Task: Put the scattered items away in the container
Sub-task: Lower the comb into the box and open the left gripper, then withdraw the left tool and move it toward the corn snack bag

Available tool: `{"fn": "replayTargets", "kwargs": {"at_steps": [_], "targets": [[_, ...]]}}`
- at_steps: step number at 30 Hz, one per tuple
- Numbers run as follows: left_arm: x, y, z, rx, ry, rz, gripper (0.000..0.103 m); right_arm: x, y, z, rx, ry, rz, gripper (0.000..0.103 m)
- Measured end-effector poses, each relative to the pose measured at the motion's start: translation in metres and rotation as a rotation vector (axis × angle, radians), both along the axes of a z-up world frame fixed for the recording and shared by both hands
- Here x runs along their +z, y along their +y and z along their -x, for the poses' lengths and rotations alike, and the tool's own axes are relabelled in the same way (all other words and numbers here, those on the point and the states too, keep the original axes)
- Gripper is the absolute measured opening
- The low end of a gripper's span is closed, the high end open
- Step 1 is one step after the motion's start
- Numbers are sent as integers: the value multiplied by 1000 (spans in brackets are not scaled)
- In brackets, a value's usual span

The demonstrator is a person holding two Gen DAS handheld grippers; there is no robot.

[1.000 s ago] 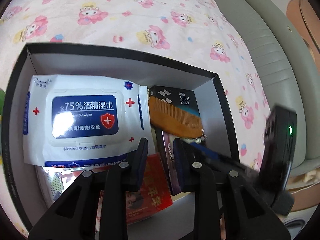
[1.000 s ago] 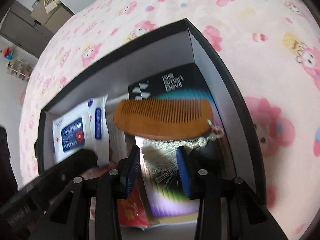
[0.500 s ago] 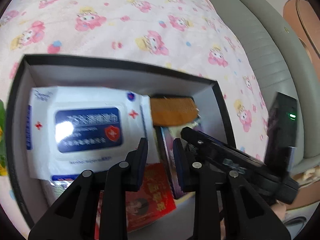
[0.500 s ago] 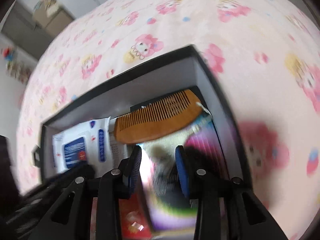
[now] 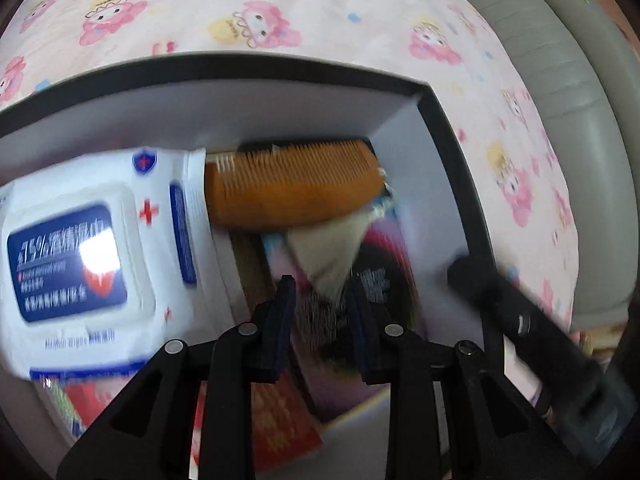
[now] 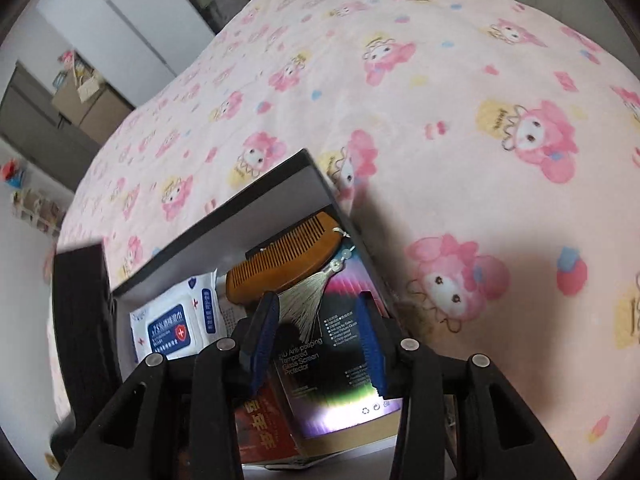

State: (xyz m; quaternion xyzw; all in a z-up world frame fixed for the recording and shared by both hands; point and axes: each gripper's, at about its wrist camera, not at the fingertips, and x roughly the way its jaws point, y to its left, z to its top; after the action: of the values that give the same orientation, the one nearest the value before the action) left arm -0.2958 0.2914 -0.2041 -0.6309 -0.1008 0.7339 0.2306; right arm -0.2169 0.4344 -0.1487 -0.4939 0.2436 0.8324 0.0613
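A black box with white inner walls (image 5: 400,114) sits on the pink bedspread. It holds a white wet-wipes pack (image 5: 92,248), a wooden comb (image 5: 292,188) with a pale tassel (image 5: 328,252), a dark screen-protector box (image 6: 340,364) and a red packet (image 5: 280,420). My left gripper (image 5: 322,328) is open and empty over the box's middle. My right gripper (image 6: 316,344) is open and empty above the box's near right part. The comb (image 6: 284,268) and its tassel (image 6: 304,304) lie free just beyond the right fingertips.
The pink cartoon-print bedspread (image 6: 440,120) surrounds the box. A grey padded headboard (image 5: 560,80) runs along the right in the left wrist view. The other gripper's black body (image 5: 520,320) crosses the box's right wall. Furniture and a cardboard box (image 6: 80,96) stand beyond the bed.
My right gripper has drawn back and up from the box, and its jaws have widened. The comb lies further back with its tassel spread. My left gripper has moved right, closer over the box.
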Motion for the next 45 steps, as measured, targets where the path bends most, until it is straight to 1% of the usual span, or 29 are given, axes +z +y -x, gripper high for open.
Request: {"fn": "replayTargets", "kwargs": {"at_steps": [2, 4, 5, 8, 10, 14, 16, 18, 20, 24, 27, 32, 38, 41, 43, 45], "targets": [[0, 1, 7, 5, 15, 18, 25, 1, 4, 1, 7, 22, 7, 36], [-1, -2, 17, 25, 12, 12, 25, -2, 2, 3, 21, 25, 9, 36], [-1, -5, 21, 38, 10, 4, 25, -3, -1, 4, 26, 24, -4, 36], [-5, -15, 29, 68, -30, -52, 23, -2, -9, 7, 46, 17, -55, 36], [1, -20, 22, 68, 2, -72, 23, -2, -12, 7, 52, 18, -73, 36], [18, -24, 1, 42, 71, -83, 24, -1, -18, 4, 42, 14, -102, 36], [28, -29, -8, 43, 111, -74, 24, 5, -24, 2, 43, 32, -139, 37], [37, -36, -16, 54, 129, -68, 24, 13, -33, -2, 57, 65, -189, 37], [46, -43, -23, 66, 148, -50, 24, 20, -43, -9, 68, 98, -226, 37], [69, -63, -47, 62, 232, 12, 24, 30, -62, -29, 90, 148, -235, 37], [84, -79, -66, 56, 292, 56, 24, 40, -81, -43, 128, 196, -262, 37], [100, -111, -93, 55, 324, 70, 24, 49, -110, -66, 179, 273, -264, 37], [110, -143, -128, 65, 389, 154, 24, 54, -148, -90, 241, 332, -299, 37], [109, -161, -152, 78, 408, 166, 25, 51, -162, -103, 301, 339, -258, 37], [105, -176, -165, 95, 400, 162, 26, 49, -170, -115, 319, 351, -212, 37], [102, -191, -175, 115, 398, 168, 26, 45, -184, -126, 338, 354, -197, 36]]}}
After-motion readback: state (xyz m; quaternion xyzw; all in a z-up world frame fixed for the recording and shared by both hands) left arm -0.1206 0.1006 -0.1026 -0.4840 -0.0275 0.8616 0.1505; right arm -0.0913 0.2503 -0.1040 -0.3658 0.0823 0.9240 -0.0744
